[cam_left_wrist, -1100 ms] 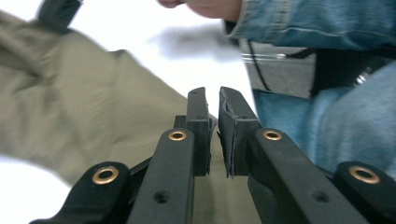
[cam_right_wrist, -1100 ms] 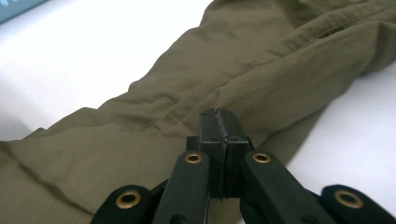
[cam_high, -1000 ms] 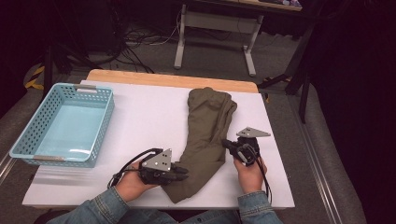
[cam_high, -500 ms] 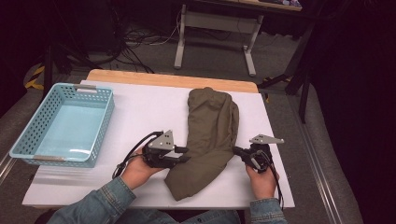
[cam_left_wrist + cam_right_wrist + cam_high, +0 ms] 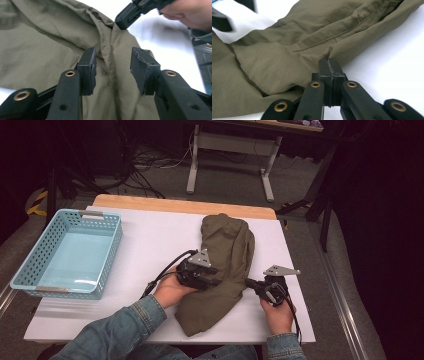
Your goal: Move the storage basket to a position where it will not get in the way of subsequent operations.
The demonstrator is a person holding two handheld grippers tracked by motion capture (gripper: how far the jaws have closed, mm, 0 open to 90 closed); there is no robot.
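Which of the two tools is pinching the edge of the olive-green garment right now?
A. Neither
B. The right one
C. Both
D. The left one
B: the right gripper has its fingers shut on the olive-green garment at its edge, while the left gripper stands open over it.

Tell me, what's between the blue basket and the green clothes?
Just bare white table lies between the basket and the olive garment, as the high view shows.
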